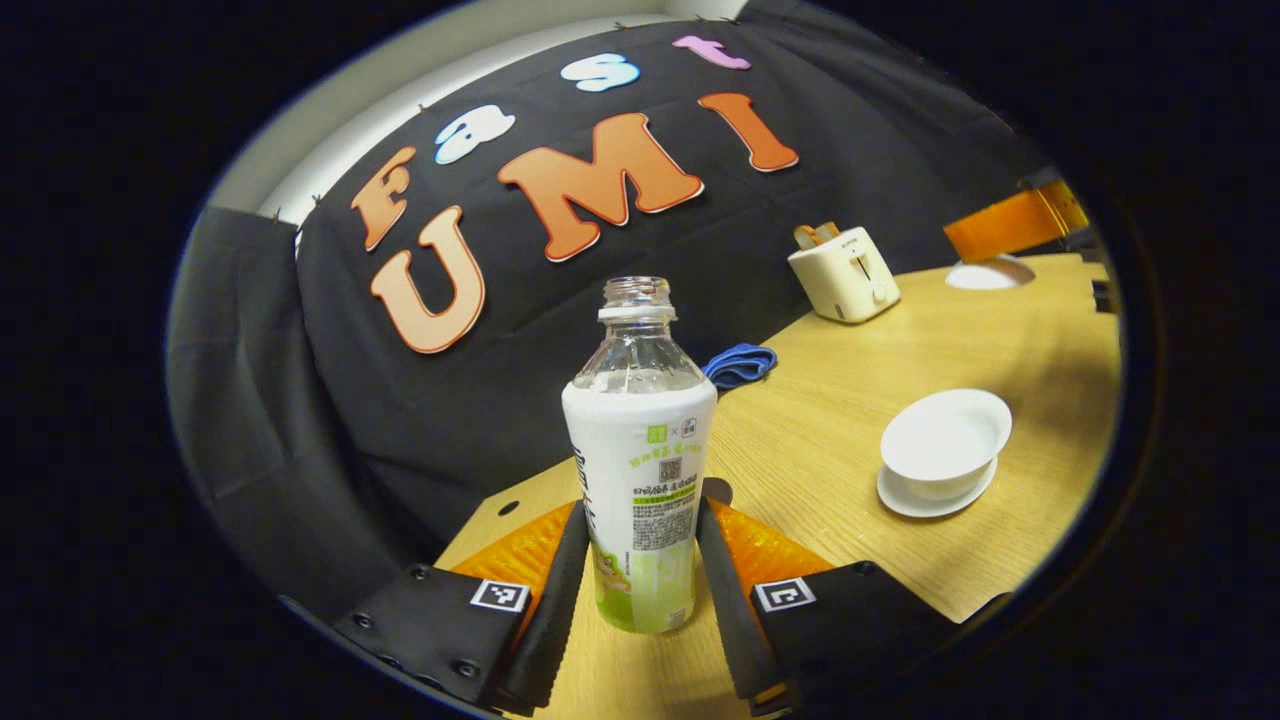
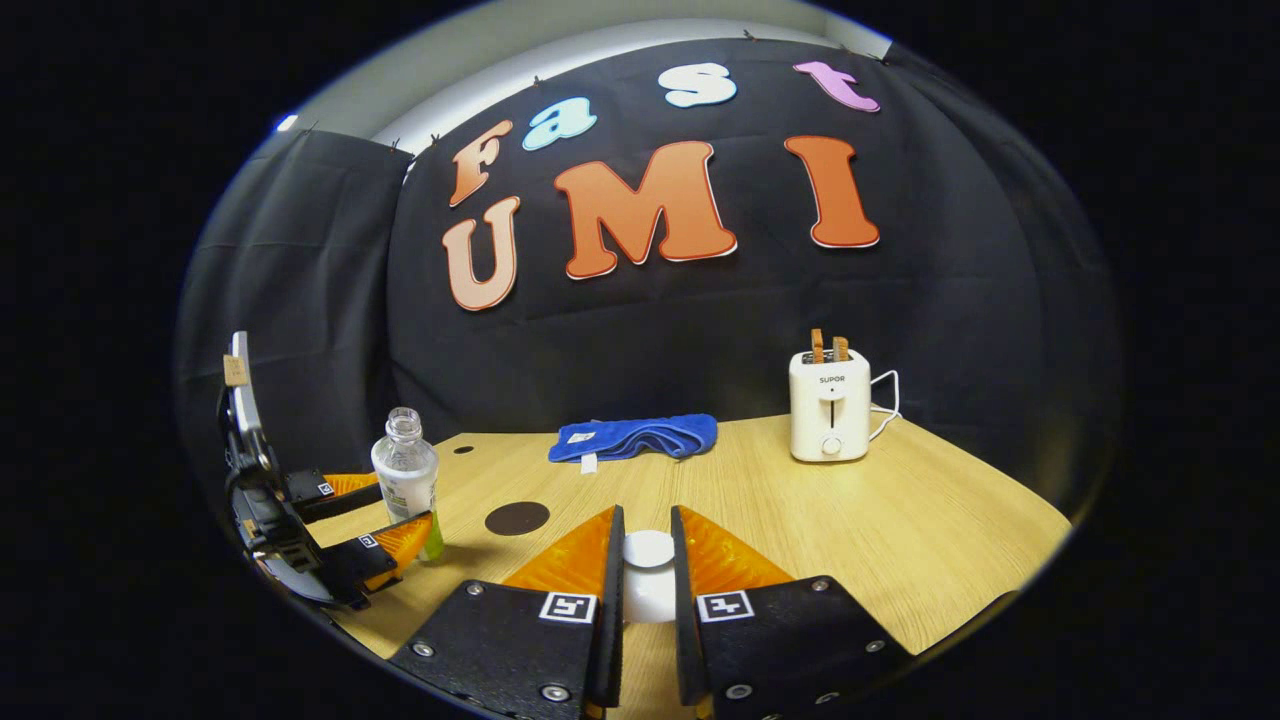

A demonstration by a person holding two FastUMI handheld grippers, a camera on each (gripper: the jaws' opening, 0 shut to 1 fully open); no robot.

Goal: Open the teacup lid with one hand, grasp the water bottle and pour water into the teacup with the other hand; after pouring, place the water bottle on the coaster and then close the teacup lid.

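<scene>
The left gripper [image 1: 640, 560] stood at the water bottle [image 1: 640, 450], one finger at each side of its lower label; we saw both fingers lying against the bottle's sides, gripping it as it stood upright on the wooden table [image 1: 830, 440]. The bottle had no cap and held a little pale liquid at the bottom. In the right gripper view we saw the same left gripper [image 2: 385, 520] at the far left, with the bottle [image 2: 405, 480] between its fingers. Just beside it on the table lay a dark round coaster [image 2: 517, 518], apart from the bottle.

The right gripper [image 2: 648, 575] had its fingers drawn narrow around the white teacup lid [image 2: 648, 550], held by its knob. In the left gripper view we saw the teacup [image 1: 945, 440] open on its saucer [image 1: 935, 495], well apart to the right of the bottle, with the lid [image 1: 988, 273] and an orange finger of the right gripper [image 1: 1010, 228] beyond it.

Along the back wall lay a blue cloth [image 2: 635, 437] and, to its right, a white toaster [image 2: 830, 405] with two slices standing in it.
</scene>
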